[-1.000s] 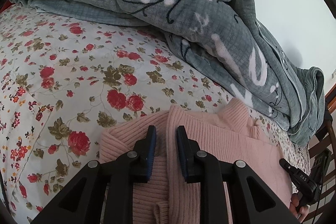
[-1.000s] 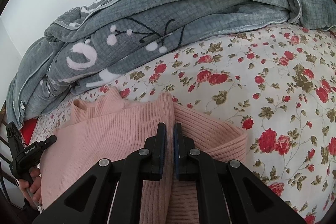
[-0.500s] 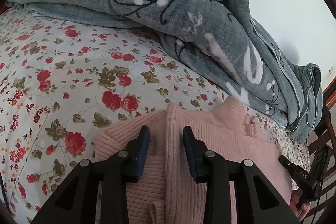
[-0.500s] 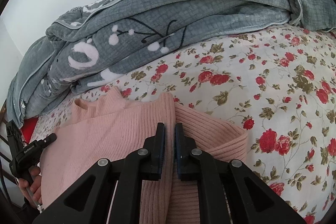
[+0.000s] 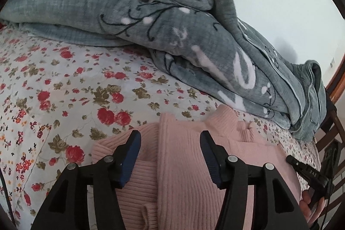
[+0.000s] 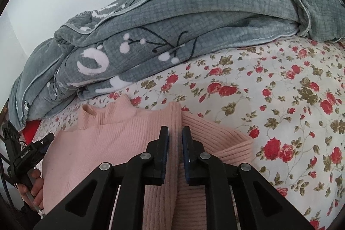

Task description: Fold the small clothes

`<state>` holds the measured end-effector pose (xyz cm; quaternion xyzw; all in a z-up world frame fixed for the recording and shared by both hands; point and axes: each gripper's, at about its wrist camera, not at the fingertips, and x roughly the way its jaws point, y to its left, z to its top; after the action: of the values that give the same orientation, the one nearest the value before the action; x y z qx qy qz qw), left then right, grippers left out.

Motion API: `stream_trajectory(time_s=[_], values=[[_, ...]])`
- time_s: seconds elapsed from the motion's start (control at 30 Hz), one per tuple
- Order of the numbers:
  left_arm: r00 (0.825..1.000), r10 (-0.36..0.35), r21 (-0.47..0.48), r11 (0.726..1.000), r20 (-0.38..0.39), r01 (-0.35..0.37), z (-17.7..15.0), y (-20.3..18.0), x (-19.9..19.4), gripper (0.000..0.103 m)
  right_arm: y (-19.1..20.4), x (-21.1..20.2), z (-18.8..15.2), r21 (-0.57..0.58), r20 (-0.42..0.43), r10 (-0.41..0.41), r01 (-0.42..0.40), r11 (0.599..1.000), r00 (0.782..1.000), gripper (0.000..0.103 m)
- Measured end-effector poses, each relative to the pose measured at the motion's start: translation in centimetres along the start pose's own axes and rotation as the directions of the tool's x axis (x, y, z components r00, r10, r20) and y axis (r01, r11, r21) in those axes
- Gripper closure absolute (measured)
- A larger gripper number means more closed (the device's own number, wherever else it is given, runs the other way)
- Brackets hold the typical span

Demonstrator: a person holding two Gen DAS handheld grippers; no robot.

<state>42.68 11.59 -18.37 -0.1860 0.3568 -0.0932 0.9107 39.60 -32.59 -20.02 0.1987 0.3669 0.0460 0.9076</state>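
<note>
A pink ribbed sweater (image 5: 183, 165) lies on the floral bedsheet (image 5: 64, 83), one side folded over the body and a sleeve sticking out. My left gripper (image 5: 170, 143) is open, its jaws wide apart over the fold edge, holding nothing. In the right wrist view the same sweater (image 6: 107, 143) shows with its collar at the far end. My right gripper (image 6: 175, 135) has its jaws a narrow gap apart over the fold edge; the fabric lies below them, not pinched.
A heaped grey-green blanket (image 5: 172, 36) lies along the far side of the bed, also in the right wrist view (image 6: 194, 25). The other hand-held gripper shows at the sweater's far side (image 5: 310, 176) (image 6: 28, 154). A wooden frame (image 5: 332, 133) stands beyond the bed.
My left gripper has opened wide and let go of the sweater fold. My right gripper's jaws have parted slightly. The sweater lies as it was.
</note>
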Motion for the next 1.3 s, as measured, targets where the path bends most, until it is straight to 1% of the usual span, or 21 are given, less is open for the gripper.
stream_trajectory(time_s=[0.13, 0.2, 0.27, 0.33, 0.4, 0.43, 0.47, 0.5, 0.53, 0.57, 0.6, 0.67, 0.77, 0.8, 0.87, 0.9, 0.97, 1.07, 1.17, 1.23, 1.3], values=[[1.000, -0.014, -0.038, 0.999, 0.004, 0.014, 0.1, 0.7, -0.1, 0.048, 0.6, -0.3, -0.1, -0.027, 0.017, -0.028, 0.029, 0.999, 0.999, 0.085], [1.000, -0.018, -0.037, 0.999, -0.006, 0.018, 0.1, 0.7, 0.1, 0.047, 0.8, -0.4, -0.2, -0.035, 0.027, -0.048, 0.049, 0.998, 0.998, 0.081], [1.000, -0.022, -0.028, 0.999, -0.014, 0.022, 0.0, 0.5, 0.2, 0.047, 0.8, -0.5, -0.1, -0.027, 0.033, -0.081, 0.082, 0.996, 0.996, 0.081], [1.000, -0.016, -0.020, 1.000, -0.005, 0.016, 0.0, 0.4, 0.0, 0.047, 0.6, -0.6, 0.3, -0.012, 0.011, -0.104, 0.104, 0.994, 0.995, 0.081], [1.000, -0.006, -0.020, 1.000, 0.010, 0.006, -0.1, 0.3, -0.3, 0.047, 0.5, -1.8, 0.5, 0.000, 0.006, -0.148, 0.148, 0.989, 0.989, 0.081], [1.000, -0.003, -0.019, 1.000, 0.020, 0.003, 0.0, 0.3, -0.4, 0.047, 0.5, -2.7, 0.3, -0.002, 0.007, -0.153, 0.153, 0.988, 0.988, 0.080], [1.000, 0.005, -0.016, 1.000, 0.028, -0.004, -0.1, 0.2, -0.6, 0.047, 0.5, -3.5, 0.1, -0.005, 0.006, -0.144, 0.144, 0.990, 0.990, 0.077], [0.999, 0.014, -0.015, 1.000, 0.032, -0.013, -0.1, 0.2, -0.8, 0.047, 0.5, -4.3, -0.2, -0.011, -0.001, -0.133, 0.133, 0.991, 0.991, 0.067], [0.999, 0.024, -0.011, 1.000, 0.038, -0.024, 0.0, 0.1, -1.0, 0.047, 0.4, -5.1, -0.6, -0.014, -0.010, -0.121, 0.121, 0.993, 0.993, 0.061], [0.998, 0.039, -0.003, 0.999, 0.045, -0.039, 0.1, -0.1, -1.5, 0.047, 0.0, -6.0, -1.1, 0.002, -0.006, -0.109, 0.109, 0.994, 0.994, 0.053], [0.998, 0.046, 0.002, 0.999, 0.052, -0.046, 0.2, -0.2, -2.1, 0.047, -0.4, -6.9, -1.7, 0.022, 0.005, -0.103, 0.103, 0.994, 0.995, 0.049], [0.997, 0.041, 0.007, 0.999, 0.068, -0.042, 0.4, -0.7, -3.9, 0.047, -0.9, -7.6, -2.5, 0.037, 0.001, -0.078, 0.078, 0.996, 0.997, 0.049], [0.998, 0.032, -0.018, 0.999, 0.053, -0.031, -0.1, -1.1, -6.4, 0.047, -1.1, -7.0, -3.3, 0.046, -0.053, -0.025, 0.027, 0.999, 0.998, 0.049], [0.999, 0.027, -0.022, 0.999, 0.039, -0.026, -0.8, -1.2, -7.4, 0.047, -1.0, -6.4, -3.5, 0.045, -0.090, -0.005, 0.009, 0.999, 0.996, 0.049], [0.998, 0.061, -0.036, 0.998, 0.020, -0.060, -2.7, -1.1, -8.8, 0.047, -0.7, -5.7, -3.9, 0.039, -0.130, 0.002, 0.003, 0.999, 0.991, 0.048], [0.997, 0.076, -0.040, 0.996, 0.011, -0.075, -3.9, -0.9, -9.4, 0.046, -0.6, -5.6, -4.1, 0.030, -0.130, -0.009, 0.013, 0.999, 0.991, 0.048], [0.998, 0.069, -0.019, 0.997, -0.008, -0.069, -5.9, -0.9, -9.9, 0.046, -0.7, -5.6, -4.5, 0.028, -0.142, -0.003, 0.007, 1.000, 0.990, 0.047], [0.997, 0.072, -0.022, 0.997, -0.032, -0.073, -6.8, -0.8, -9.3, 0.046, -1.3, -5.4, -5.0, 0.049, -0.166, 0.031, -0.023, 0.999, 0.986, 0.046], [0.993, 0.062, -0.053, 0.996, -0.098, -0.068, -7.1, -0.2, -7.6, 0.046, -1.2, -5.6, -5.2, 0.041, -0.176, 0.027, -0.021, 0.999, 0.984, 0.046], [0.989, 0.105, -0.050, 0.993, -0.107, -0.111, -7.4, 0.1, -6.8, 0.046, -1.0, -6.0, -5.3, 0.020, -0.180, 0.019, -0.016, 1.000, 0.984, 0.046], [0.987, 0.087, -0.063, 0.993, -0.134, -0.096, -7.4, 0.5, -6.0, 0.044, -1.0, -6.1, -5.5, 0.015, -0.177, 0.020, -0.018, 1.000, 0.984, 0.045]])
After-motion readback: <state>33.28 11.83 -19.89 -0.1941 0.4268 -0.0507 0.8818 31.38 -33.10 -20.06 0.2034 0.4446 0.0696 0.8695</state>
